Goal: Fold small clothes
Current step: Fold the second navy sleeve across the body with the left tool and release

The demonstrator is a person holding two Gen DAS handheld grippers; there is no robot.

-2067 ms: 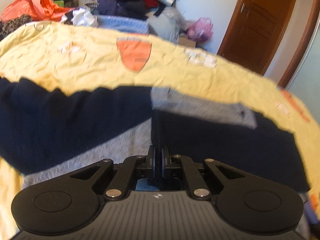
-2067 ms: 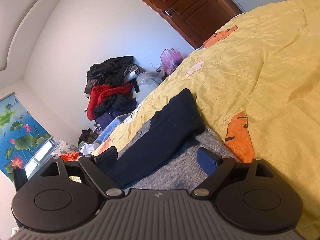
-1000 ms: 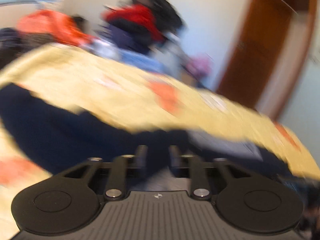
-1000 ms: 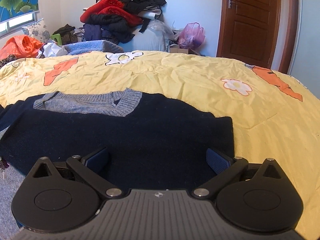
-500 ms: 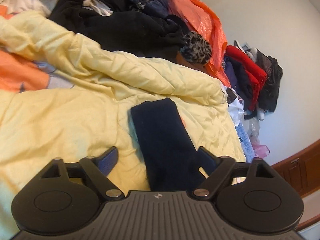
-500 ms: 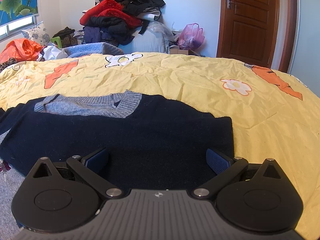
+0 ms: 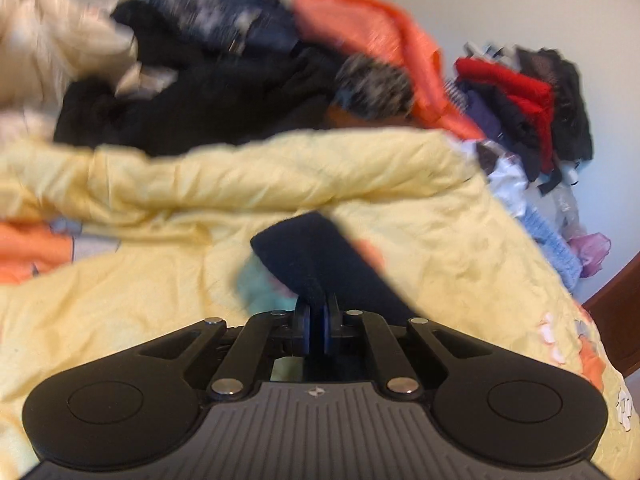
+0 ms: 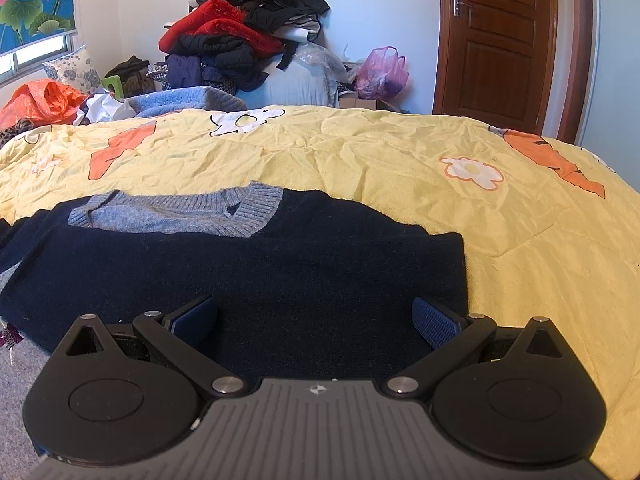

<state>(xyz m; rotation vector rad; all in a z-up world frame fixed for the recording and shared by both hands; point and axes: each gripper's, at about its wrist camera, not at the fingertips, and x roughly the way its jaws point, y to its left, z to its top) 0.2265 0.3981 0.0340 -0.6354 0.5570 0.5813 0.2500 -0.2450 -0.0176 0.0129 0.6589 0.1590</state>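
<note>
the soft, limp knit sweater (image 8: 280, 272) folds easily; left claw (image 7: 316, 320) has just closed, pinching its navy sleeve (image 7: 316, 256) at lower centre; right claw (image 8: 314, 320) gapes empty.

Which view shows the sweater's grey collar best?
The right wrist view: the grey collar lies sharp and unobstructed on the navy sweater. The left wrist view, blurred, shows only a navy sleeve, no collar.

No readable text, brand name or number is to be found anywhere, only a small wordless round emblem moulded into the ribbed housing of the left tool (image 7: 316, 322) and the right tool (image 8: 314, 322).
</note>
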